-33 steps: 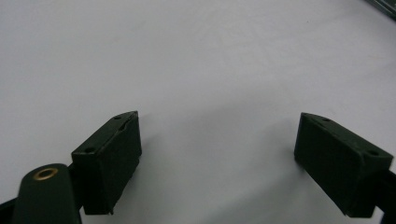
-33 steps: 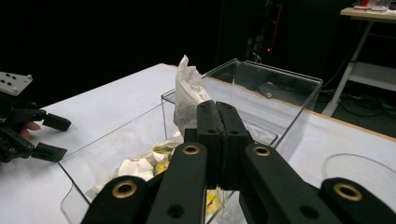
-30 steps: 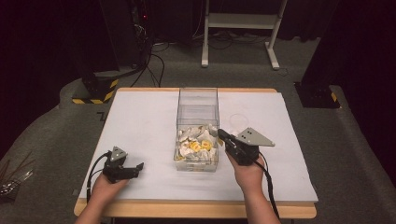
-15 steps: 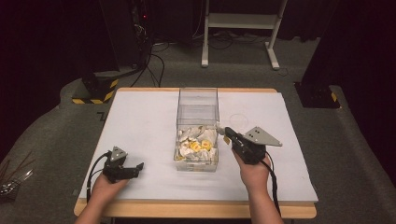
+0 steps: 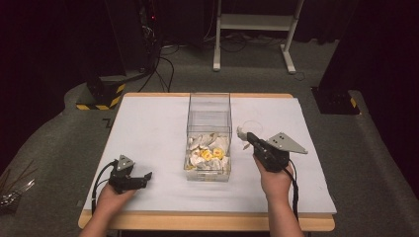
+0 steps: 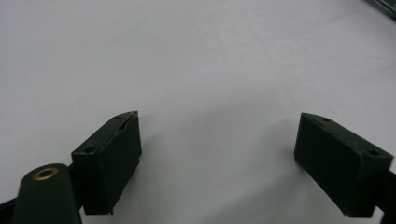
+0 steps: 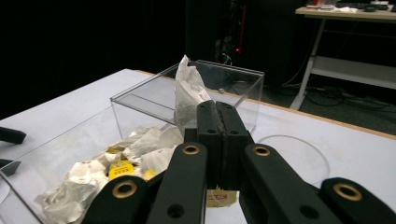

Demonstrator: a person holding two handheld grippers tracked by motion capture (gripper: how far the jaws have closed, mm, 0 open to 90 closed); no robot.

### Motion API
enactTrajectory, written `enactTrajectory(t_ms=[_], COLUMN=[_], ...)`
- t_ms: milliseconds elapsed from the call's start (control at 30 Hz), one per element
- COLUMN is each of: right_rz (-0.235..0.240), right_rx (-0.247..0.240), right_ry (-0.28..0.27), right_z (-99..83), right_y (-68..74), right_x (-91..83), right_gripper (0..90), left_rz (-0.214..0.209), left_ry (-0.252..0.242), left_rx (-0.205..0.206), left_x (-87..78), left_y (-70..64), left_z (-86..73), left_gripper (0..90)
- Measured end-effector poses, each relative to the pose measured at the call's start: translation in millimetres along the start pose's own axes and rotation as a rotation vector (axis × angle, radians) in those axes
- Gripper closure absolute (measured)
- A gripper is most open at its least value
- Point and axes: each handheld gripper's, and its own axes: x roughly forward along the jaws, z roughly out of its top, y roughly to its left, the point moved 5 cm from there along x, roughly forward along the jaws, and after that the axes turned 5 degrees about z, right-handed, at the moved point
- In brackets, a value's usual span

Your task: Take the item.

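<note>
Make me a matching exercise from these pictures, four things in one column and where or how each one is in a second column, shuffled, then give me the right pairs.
Things:
1. left gripper
2. right gripper
3. clear plastic box
4. white paper tea bag

States:
A. pinched between shut jaws, beside the box
B. open, low over bare white table
C. at the table's middle, holding a heap of tea bags with yellow tags
D. shut, raised to the right of the box

Pairs: 1-B, 2-D, 3-C, 4-A
</note>
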Motion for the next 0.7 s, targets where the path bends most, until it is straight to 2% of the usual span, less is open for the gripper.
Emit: enactTrajectory(t_ms=[333,700], right_rz=[-0.062,-0.093], right_rx=[0.034,0.06], right_ry=[-0.011,-0.025], right_z=[1.4,1.5], right_y=[-28.1,-50.7], right_x=[-10.9,-12.8], right_gripper=[89.7,89.7], left_rz=[-0.007,-0.004], left_ry=[-0.003,-0.005], left_rx=[-0.01,-0.006], left_x=[-0.2,-0.2], left_y=[1.0,1.0], left_z=[-0.3,-0.4], left_gripper=[15.9,15.9])
